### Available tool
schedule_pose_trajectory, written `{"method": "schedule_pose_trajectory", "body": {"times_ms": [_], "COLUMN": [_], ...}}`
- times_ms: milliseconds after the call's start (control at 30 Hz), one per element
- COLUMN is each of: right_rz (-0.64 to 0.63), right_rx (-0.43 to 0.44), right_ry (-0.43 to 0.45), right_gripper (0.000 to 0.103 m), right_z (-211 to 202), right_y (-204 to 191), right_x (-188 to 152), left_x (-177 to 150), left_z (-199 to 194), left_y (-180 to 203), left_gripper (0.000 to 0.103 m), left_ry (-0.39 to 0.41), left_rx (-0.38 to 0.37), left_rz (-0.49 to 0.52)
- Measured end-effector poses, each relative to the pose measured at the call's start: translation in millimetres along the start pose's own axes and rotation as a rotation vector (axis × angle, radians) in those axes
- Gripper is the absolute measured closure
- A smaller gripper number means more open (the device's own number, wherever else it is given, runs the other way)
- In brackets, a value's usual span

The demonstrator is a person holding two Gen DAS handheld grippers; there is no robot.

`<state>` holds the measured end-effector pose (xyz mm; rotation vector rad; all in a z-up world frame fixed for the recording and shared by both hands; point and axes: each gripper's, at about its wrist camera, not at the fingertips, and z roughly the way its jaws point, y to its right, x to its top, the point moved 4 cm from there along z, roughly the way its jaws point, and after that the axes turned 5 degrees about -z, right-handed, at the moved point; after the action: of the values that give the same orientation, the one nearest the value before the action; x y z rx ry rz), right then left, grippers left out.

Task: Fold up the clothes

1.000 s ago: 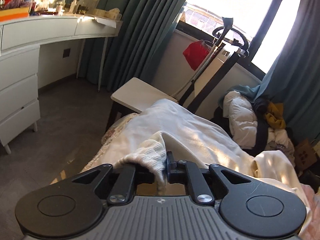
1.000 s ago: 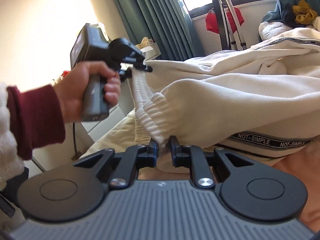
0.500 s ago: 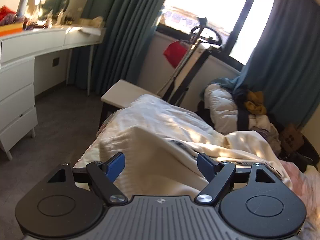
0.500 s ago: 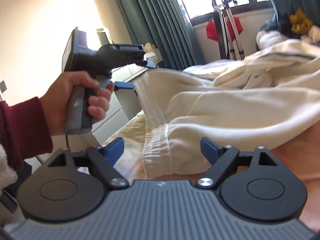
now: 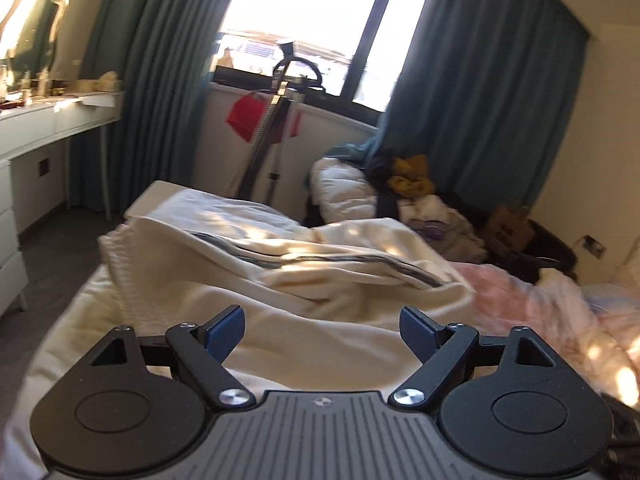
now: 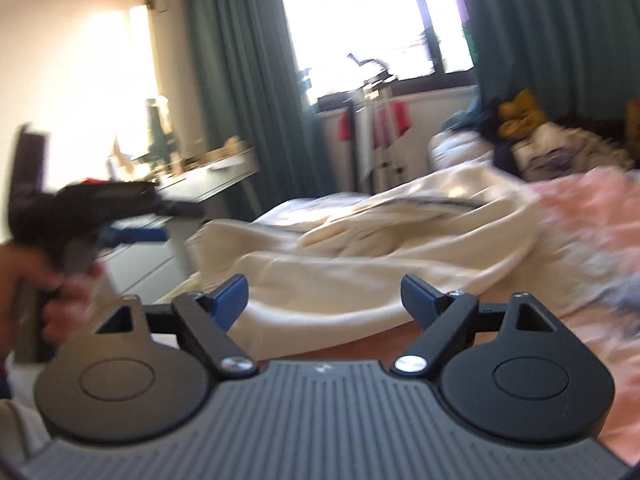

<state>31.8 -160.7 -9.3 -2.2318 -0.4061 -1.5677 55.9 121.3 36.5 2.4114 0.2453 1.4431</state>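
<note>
Both my grippers, left gripper [image 5: 322, 330] and right gripper [image 6: 324, 296], gape wide (empty) above the cream sweatpants [image 5: 320, 268].

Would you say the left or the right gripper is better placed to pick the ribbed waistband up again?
Probably the left gripper: it is open right beside the cream trousers' ribbed waistband. The right gripper, also open, faces plain cloth, further from it.

A home bedroom: a bed [image 5: 560, 300] with pink bedding ahead of the gripper, teal curtains [image 5: 480, 100] beyond, a white dressing table [image 5: 60, 120] to its left.
</note>
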Motion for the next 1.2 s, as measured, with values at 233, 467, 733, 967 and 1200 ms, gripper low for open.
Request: {"method": "schedule_pose_trajectory", "body": {"times_ms": [233,467,733,967,1200], "right_rz": [-0.085,0.082,0.199,0.297,0.375], "right_rx": [-0.225,-0.259,-0.282,-0.281,-0.284], "right_ry": [0.036,-0.009,-0.068,-0.106,-0.142], "right_gripper": [0.018,0.018,0.018,0.018,0.018], "right_z": [-23,-18,-13,1,14], "right_y": [51,95,128,153,170], "right_x": [-8,-18,-35,-51,-63], "left_x": [-59,-97,-119,-125,-124], "left_z": [21,89,192,283,324], "left_y": [81,128,169,187,188], "left_gripper": [0.017,0.017,0.017,0.017,0.063], "left_ry": [-0.036,-0.105,-0.122,-0.109,-0.134], "left_rx": [-0.09,-0.089,-0.049,0.086,0.115], "left_rz": [0.223,0.399,0.603,0.652,0.62]}}
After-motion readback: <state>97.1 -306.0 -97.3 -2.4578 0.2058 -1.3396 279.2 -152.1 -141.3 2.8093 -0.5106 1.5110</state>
